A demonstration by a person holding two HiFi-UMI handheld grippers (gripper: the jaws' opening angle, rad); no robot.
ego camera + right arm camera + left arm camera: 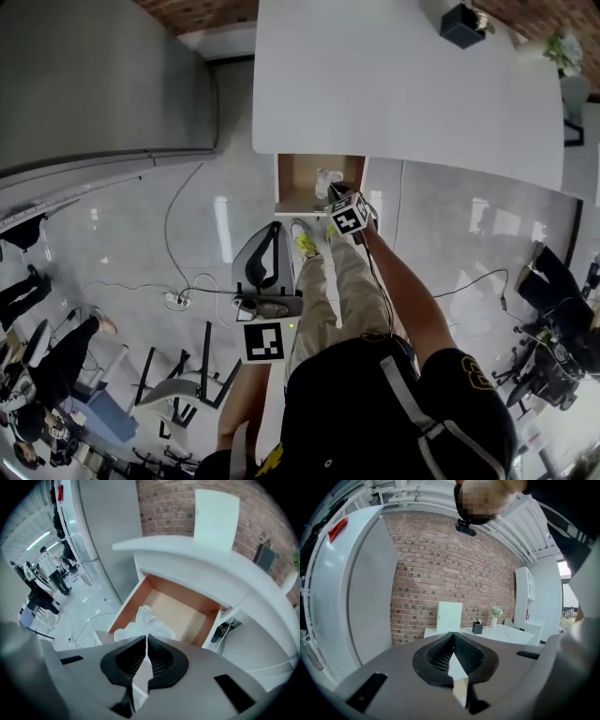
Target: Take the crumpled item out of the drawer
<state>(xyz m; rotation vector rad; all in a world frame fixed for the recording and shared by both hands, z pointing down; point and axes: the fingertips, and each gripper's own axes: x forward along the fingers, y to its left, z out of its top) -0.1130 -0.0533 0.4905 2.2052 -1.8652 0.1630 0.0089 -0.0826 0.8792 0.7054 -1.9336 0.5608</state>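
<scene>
White paper (144, 623) at drawer (187, 611) front | right tongs (147, 638) closed, seemingly pinching its thin edge | left tongs (453, 634) closed, empty | lift fast and you may tear or drop it.

The drawer (298, 187) stands open under the counter's (403, 84) near edge. The item (328, 180) lies inside it, at the tips of the right gripper's (146, 637) jaws. The left gripper (274, 230) hangs nearer the person, to the left, over the floor (187, 206).
</scene>
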